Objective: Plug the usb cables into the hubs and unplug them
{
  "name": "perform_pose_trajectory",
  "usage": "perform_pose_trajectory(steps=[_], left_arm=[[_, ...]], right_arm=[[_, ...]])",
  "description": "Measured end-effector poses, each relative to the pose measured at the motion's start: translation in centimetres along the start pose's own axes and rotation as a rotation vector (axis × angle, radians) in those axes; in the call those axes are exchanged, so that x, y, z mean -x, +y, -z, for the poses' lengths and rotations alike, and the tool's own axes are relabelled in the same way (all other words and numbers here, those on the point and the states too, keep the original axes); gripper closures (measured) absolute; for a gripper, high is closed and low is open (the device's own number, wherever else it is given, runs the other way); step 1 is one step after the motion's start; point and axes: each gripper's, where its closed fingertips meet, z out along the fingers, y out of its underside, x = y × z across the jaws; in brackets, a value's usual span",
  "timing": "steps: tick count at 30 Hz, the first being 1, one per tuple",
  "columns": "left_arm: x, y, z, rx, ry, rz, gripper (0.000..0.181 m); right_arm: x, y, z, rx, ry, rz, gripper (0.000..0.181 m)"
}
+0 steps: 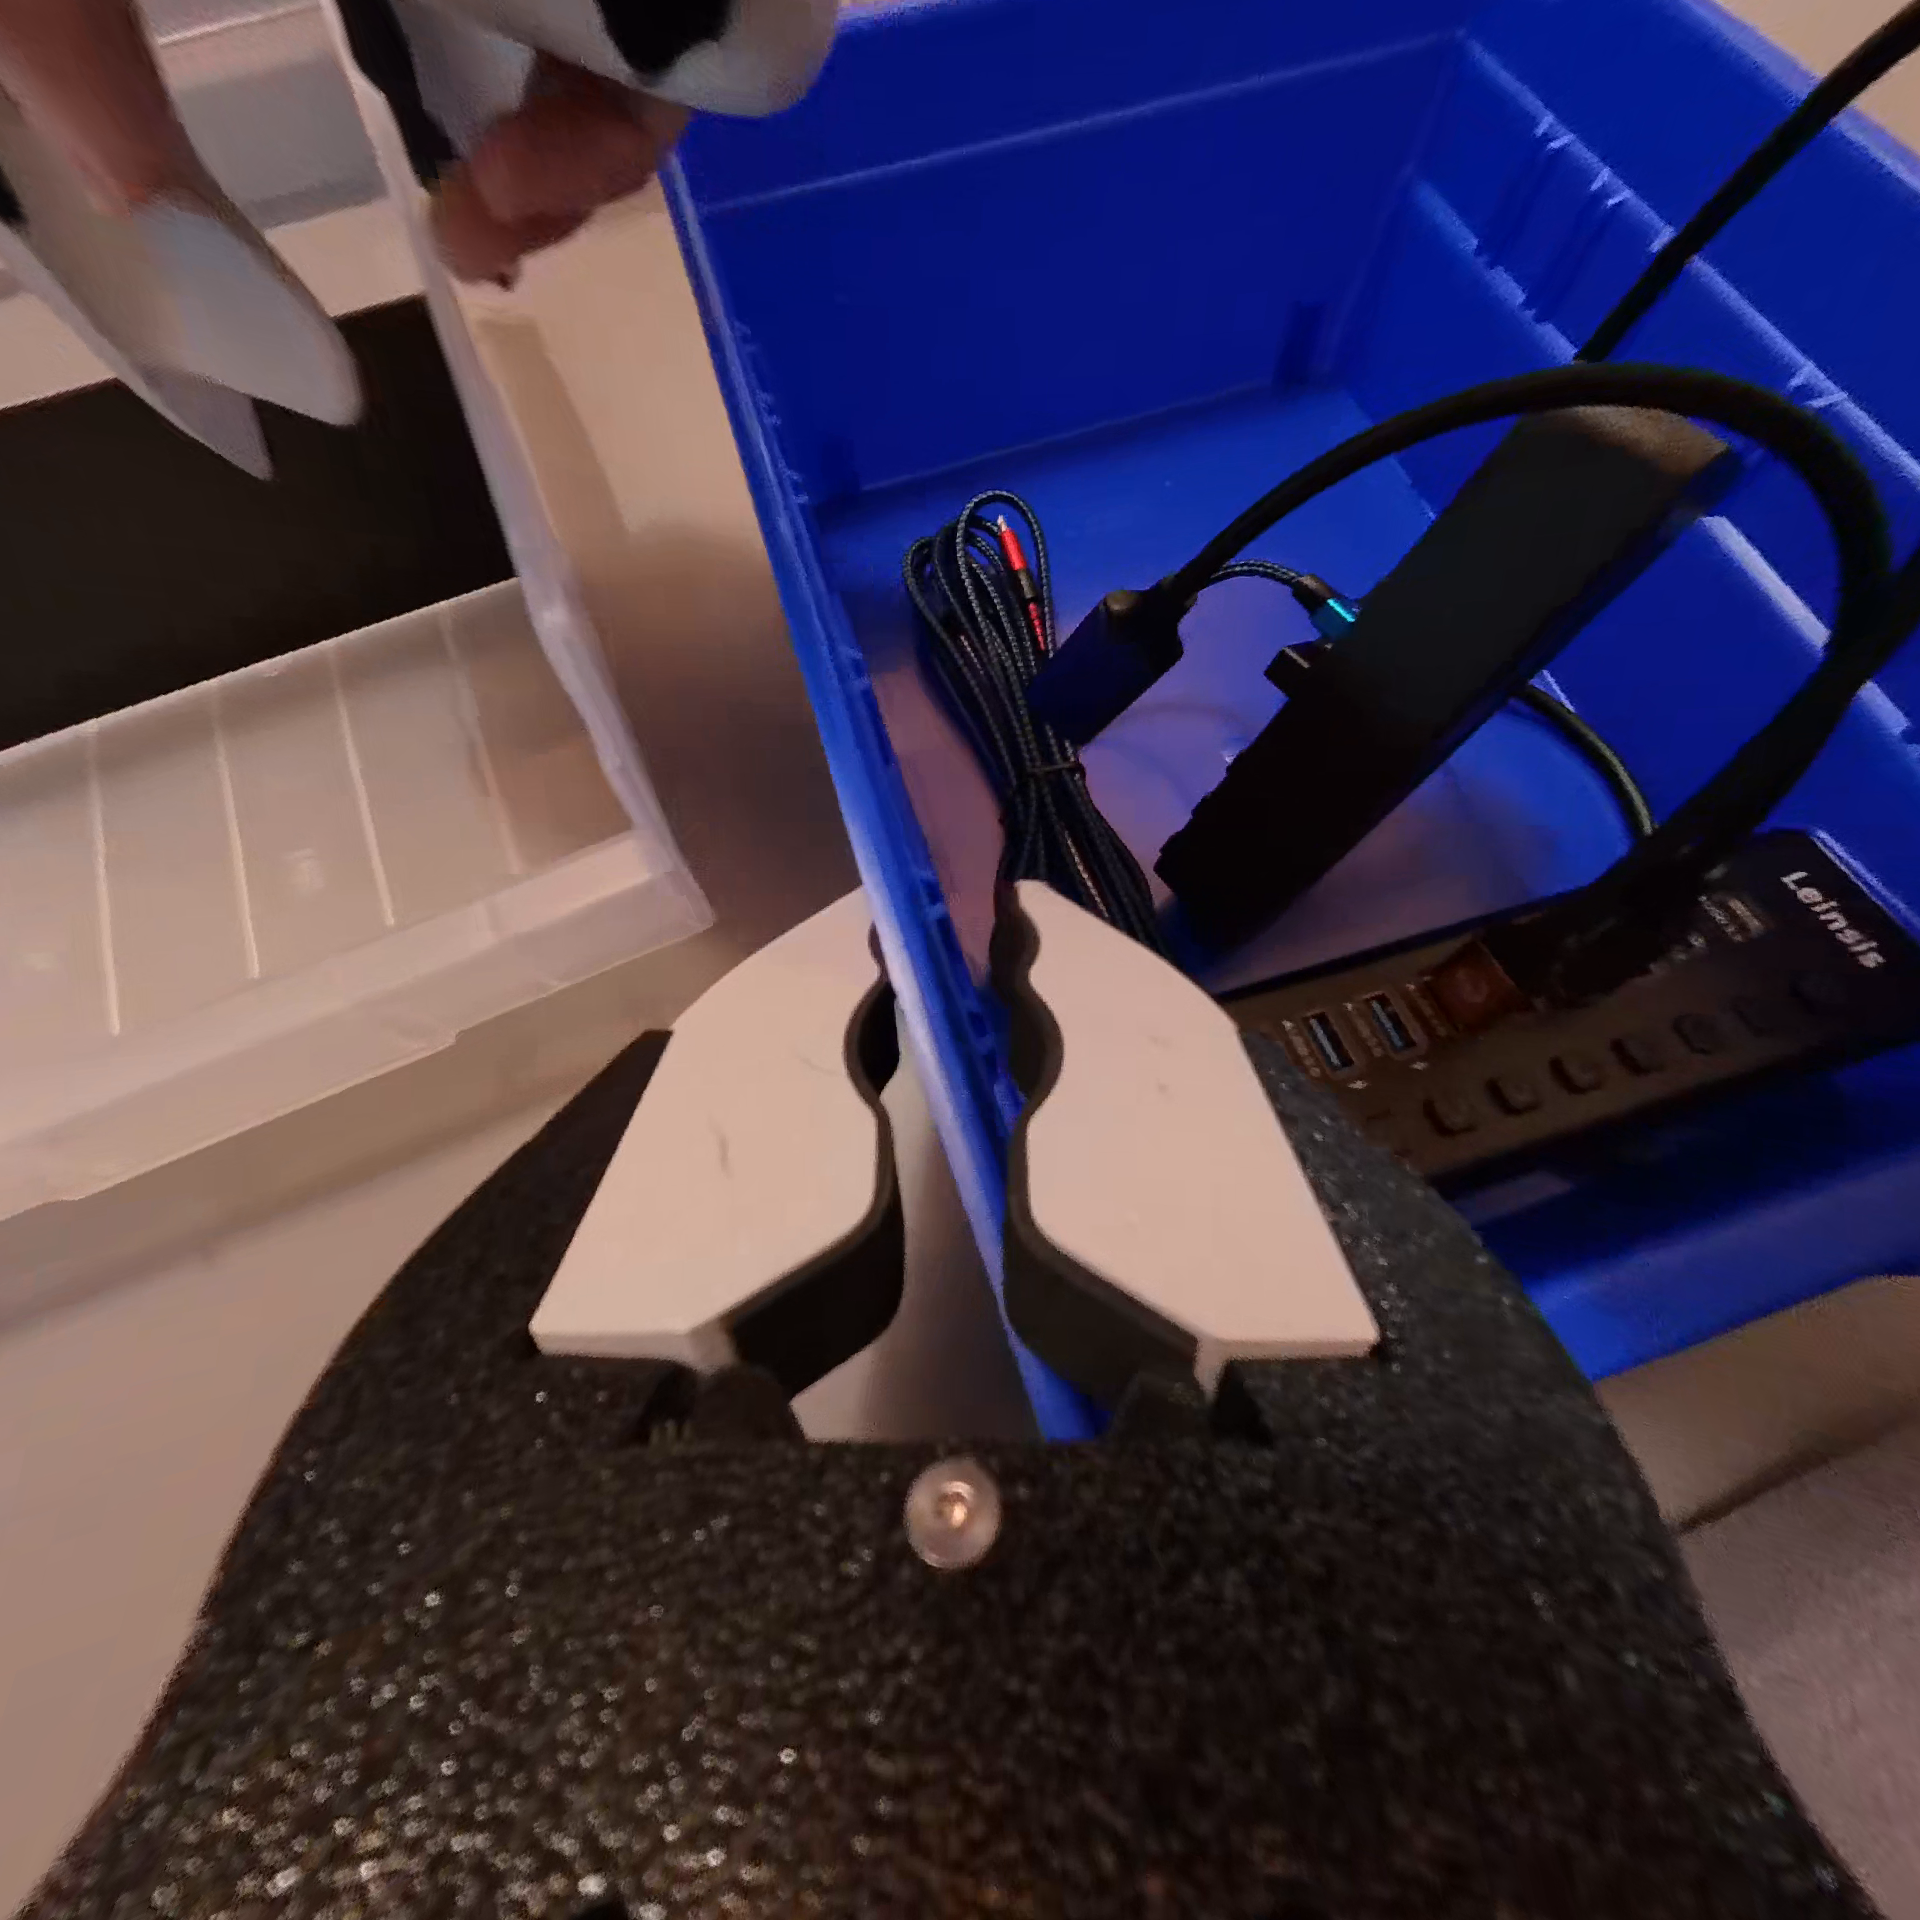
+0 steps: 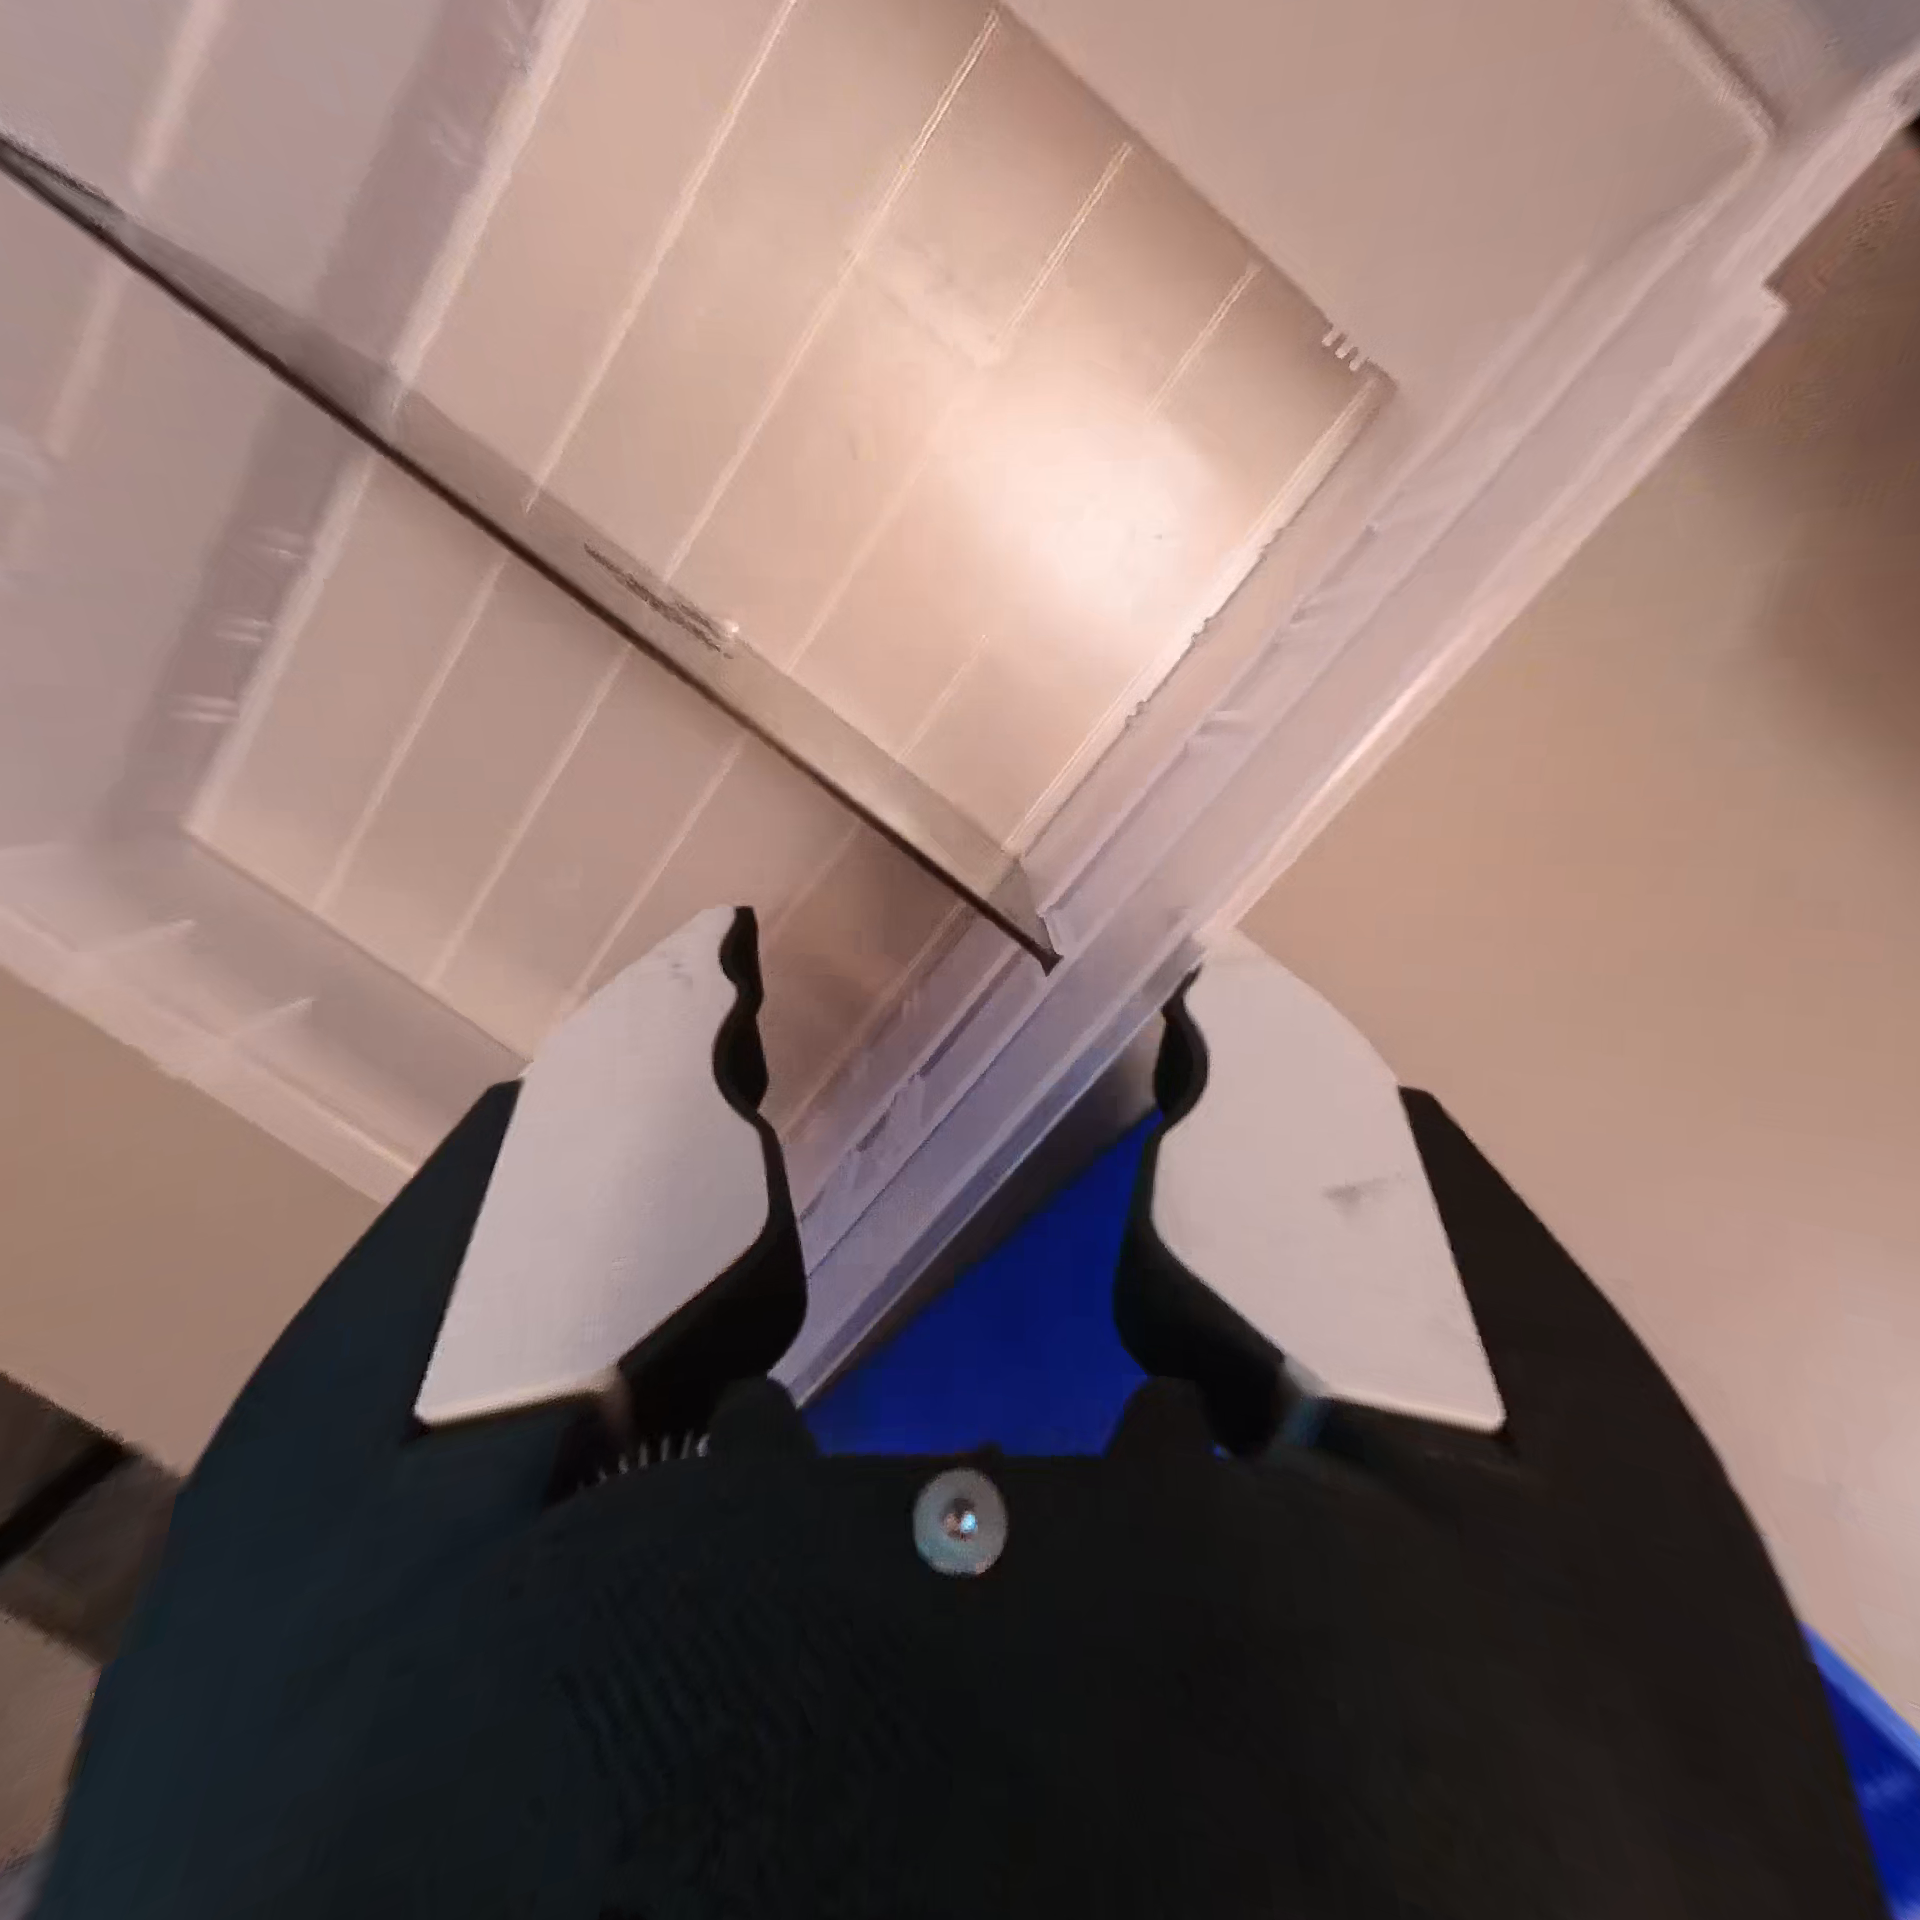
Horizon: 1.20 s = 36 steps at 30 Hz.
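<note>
Left gripper (image 1: 940, 935) sits astride the near wall of the blue bin (image 1: 1091, 270), one finger outside, one inside, fingers close about the rim; whether they actually pinch it, I cannot tell. Inside the bin, at about two o'clock from the fingertips, a black hub (image 1: 1455, 665) stands tilted on its edge with a blue-tipped USB plug (image 1: 1335, 615) seated in it and a thick black cable (image 1: 1558, 400) arching over the top. At one o'clock lies a coiled braided cable bundle (image 1: 997, 665). At three o'clock a flat black hub with a row of ports and buttons (image 1: 1621, 1039) rests on the bin floor.

Over at eleven o'clock, the right gripper (image 1: 260, 416) shows, blurred, above the clear plastic bin (image 1: 312, 852).

In the right wrist view, the right gripper (image 2: 961, 961) has its fingers spread wide, holding nothing, above the clear plastic bin (image 2: 727, 468); a sliver of blue bin (image 2: 987, 1299) shows between them.
</note>
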Motion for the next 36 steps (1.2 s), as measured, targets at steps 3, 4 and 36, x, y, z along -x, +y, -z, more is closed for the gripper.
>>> perform_pose_trajectory(steps=[3, 4, 36], left_arm=[[-0.2, 0.1, 0.1, -0.003, 0.02, 0.021, 0.162], [-0.2, 0.1, 0.1, -0.005, 0.024, 0.025, 0.162], [2.7, 0.2, 0.9, -0.054, -0.057, -0.067, 0.166]], right_arm=[[0.2, -0.6, -0.1, 0.036, -0.039, 0.036, 0.129], [0.2, -0.7, -0.3, 0.049, -0.055, 0.032, 0.13], [2.8, -3.7, 2.4, 0.012, -0.201, 0.175, 0.175]])
